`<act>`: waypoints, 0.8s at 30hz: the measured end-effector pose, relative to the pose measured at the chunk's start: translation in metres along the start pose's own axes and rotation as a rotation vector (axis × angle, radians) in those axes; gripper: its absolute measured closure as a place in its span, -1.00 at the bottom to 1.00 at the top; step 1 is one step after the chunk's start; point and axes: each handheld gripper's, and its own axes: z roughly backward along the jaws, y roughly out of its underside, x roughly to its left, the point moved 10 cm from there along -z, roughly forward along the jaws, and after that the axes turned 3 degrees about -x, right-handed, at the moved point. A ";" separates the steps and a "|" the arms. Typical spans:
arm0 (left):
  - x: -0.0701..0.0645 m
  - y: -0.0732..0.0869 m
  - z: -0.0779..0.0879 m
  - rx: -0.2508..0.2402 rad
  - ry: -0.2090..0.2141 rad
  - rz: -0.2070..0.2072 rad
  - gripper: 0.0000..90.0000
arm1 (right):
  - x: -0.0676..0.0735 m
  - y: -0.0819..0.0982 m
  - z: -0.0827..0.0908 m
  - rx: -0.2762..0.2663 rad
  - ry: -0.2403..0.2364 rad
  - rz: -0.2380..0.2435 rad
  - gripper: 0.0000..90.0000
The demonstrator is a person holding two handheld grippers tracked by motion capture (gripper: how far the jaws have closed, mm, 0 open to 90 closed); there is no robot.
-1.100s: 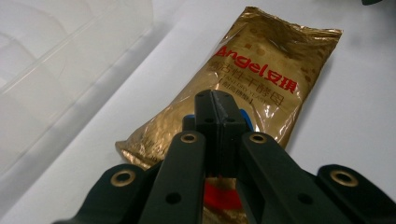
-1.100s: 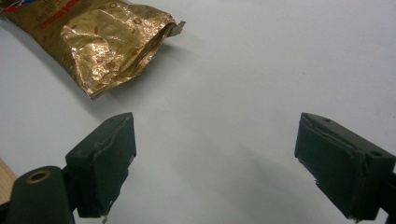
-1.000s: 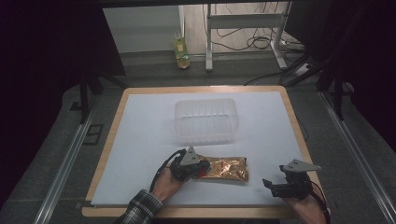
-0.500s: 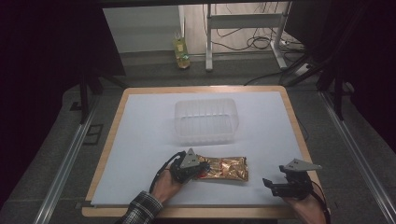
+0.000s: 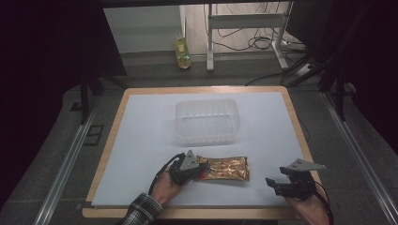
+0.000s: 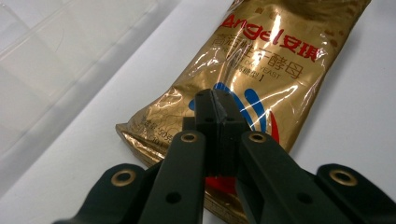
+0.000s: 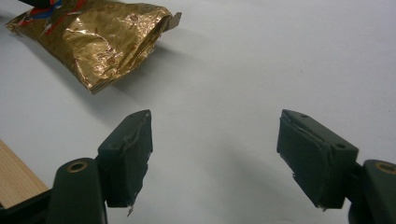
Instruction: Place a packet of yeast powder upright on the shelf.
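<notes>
A gold foil packet (image 5: 225, 168) with red and blue print lies flat on the white sheet near the front of the table. My left gripper (image 5: 199, 171) is at its left end. In the left gripper view the jaws (image 6: 217, 100) stand pressed together over the packet (image 6: 261, 60), and I cannot tell whether they pinch any foil. My right gripper (image 5: 273, 183) hovers to the right of the packet, apart from it. Its jaws (image 7: 215, 149) have just been closing and still stand open with only bare sheet between them. The packet's crumpled end (image 7: 102, 32) lies beyond them.
A clear plastic container (image 5: 206, 119) stands on the sheet behind the packet, its wall (image 6: 46, 70) close by in the left gripper view. The wooden table edge (image 5: 117, 122) frames the white sheet. A yellow bottle (image 5: 182, 52) stands on the floor beyond.
</notes>
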 end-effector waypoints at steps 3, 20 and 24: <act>0.000 0.001 0.000 0.003 -0.008 -0.004 0.99 | 0.001 0.000 -0.001 0.001 -0.008 -0.004 -0.41; 0.001 0.005 0.003 0.005 -0.001 0.038 0.99 | 0.022 -0.017 -0.007 -0.010 -0.152 -0.066 -0.46; 0.001 0.006 0.004 0.004 -0.004 0.041 0.99 | 0.026 -0.020 -0.011 -0.001 -0.206 -0.119 -0.46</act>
